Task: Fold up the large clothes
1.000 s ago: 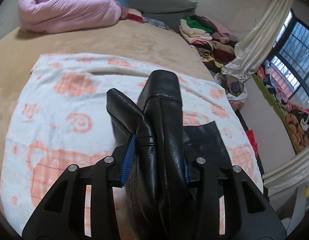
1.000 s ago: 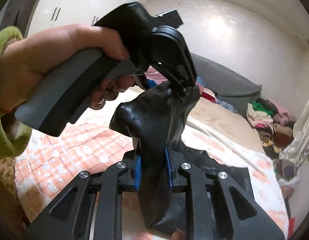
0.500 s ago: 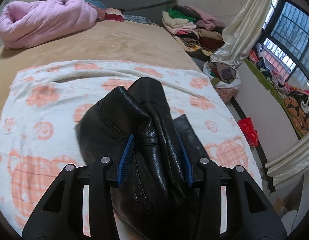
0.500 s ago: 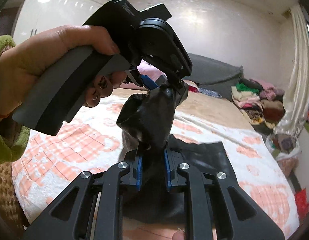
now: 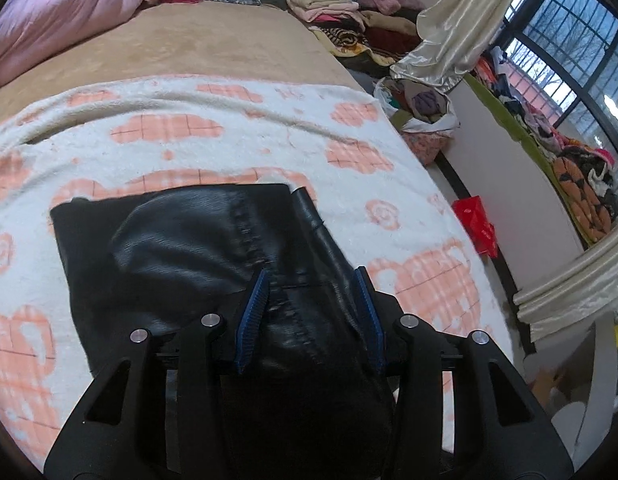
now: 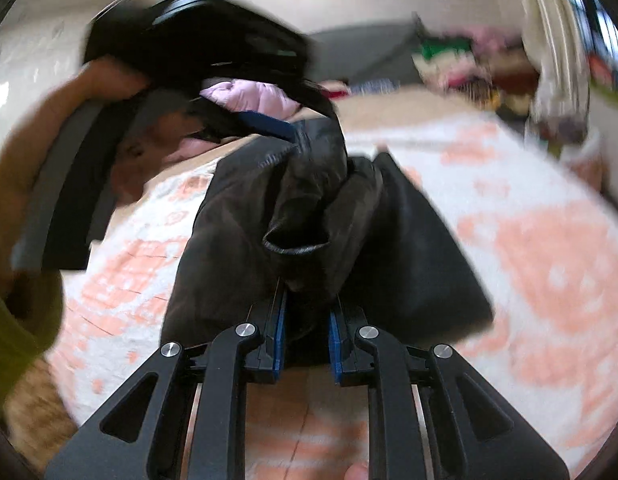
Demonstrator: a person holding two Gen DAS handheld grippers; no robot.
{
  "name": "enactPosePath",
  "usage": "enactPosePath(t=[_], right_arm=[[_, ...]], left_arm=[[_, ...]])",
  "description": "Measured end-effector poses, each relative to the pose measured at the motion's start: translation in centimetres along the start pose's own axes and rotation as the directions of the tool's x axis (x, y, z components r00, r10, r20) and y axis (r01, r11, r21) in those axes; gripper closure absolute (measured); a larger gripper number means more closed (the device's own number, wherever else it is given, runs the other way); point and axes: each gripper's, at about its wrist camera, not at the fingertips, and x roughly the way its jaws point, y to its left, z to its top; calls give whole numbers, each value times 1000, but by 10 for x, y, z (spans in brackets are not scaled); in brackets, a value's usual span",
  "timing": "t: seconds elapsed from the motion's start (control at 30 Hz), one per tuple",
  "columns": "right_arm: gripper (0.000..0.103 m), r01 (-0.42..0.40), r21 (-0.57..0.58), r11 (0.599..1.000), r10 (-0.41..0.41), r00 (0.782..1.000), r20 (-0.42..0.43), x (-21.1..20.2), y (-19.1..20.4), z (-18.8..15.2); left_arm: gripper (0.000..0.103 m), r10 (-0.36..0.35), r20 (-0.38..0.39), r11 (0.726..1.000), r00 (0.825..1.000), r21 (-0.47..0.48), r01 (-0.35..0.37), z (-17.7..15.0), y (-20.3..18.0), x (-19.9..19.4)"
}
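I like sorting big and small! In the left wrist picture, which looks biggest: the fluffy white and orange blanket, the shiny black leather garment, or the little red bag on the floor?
1. White and orange blanket
2. Black leather garment, though closeness to the camera enlarges it
3. Red bag, smallest and farther away

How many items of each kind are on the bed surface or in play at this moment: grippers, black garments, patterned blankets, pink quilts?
Grippers: 2, the left gripper and the right gripper
Black leather garment: 1
White-and-orange patterned blanket: 1
Pink quilt: 1
Total: 5
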Motion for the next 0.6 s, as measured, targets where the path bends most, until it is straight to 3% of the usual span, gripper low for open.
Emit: enactPosePath(t=[0.03, 0.13, 0.2, 0.27, 0.33, 0.43, 0.6], right_arm=[[87, -23, 42, 999, 23, 1000, -14, 2, -7, -2], [85, -55, 131, 990, 62, 997, -49, 8, -19, -6], [77, -71, 175, 982, 84, 994, -66, 12, -24, -6], [41, -81, 215, 973, 99, 992, -77, 13, -28, -2], [35, -144, 258, 955, 167, 984, -67, 11, -31, 7], [19, -161, 288, 944, 178, 983, -35, 12, -29, 29], [19, -125, 303, 945, 171, 976, -132, 48, -31, 66]], left_arm=[[58, 13, 5, 1000, 1000, -3, -13, -4, 6, -1], [55, 27, 12, 999, 1000, -44, -26, -16, 29, -4], [55, 18, -9, 998, 1000, -64, -19, -25, 43, 1], [55, 27, -18, 998, 999, -60, -28, -28, 47, 6], [55, 40, -17, 998, 999, -57, -41, -29, 51, 9], [54, 3, -15, 996, 1000, -90, -4, -29, 57, 8], [53, -28, 0, 994, 1000, -108, 28, -29, 63, 2]])
